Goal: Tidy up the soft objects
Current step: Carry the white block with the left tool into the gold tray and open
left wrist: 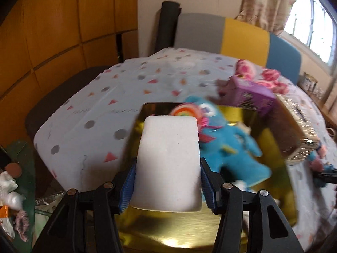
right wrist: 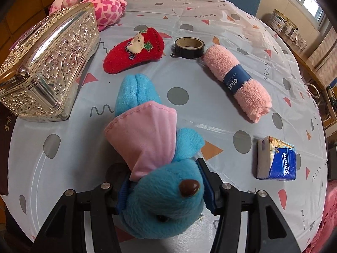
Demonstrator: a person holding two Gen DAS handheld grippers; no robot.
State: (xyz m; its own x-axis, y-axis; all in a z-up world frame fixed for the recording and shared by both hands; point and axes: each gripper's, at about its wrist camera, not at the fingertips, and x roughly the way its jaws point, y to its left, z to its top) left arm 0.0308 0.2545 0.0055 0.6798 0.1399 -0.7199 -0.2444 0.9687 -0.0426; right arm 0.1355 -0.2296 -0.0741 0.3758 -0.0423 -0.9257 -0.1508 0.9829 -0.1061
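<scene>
My left gripper point(left wrist: 167, 186) is shut on a white foam sponge block point(left wrist: 168, 164) and holds it over a gold box point(left wrist: 168, 234) that holds a blue plush toy with a rainbow lollipop point(left wrist: 227, 145). My right gripper point(right wrist: 163, 191) is shut on the head of a blue plush animal in a pink dress point(right wrist: 151, 147), held above the table. On the table ahead lie a red sock with a bear patch point(right wrist: 134, 50), a rolled pink towel with a blue band point(right wrist: 238, 82) and a pink spotted plush point(right wrist: 103, 4).
An ornate silver box point(right wrist: 46, 63) stands at the left, also in the left wrist view point(left wrist: 299, 130). A black tape roll point(right wrist: 188, 47) and a blue tissue pack point(right wrist: 276, 160) lie on the patterned tablecloth point(right wrist: 210, 116). A purple box point(left wrist: 252, 92) sits beside the gold box. A colourful chair point(left wrist: 236, 35) stands behind.
</scene>
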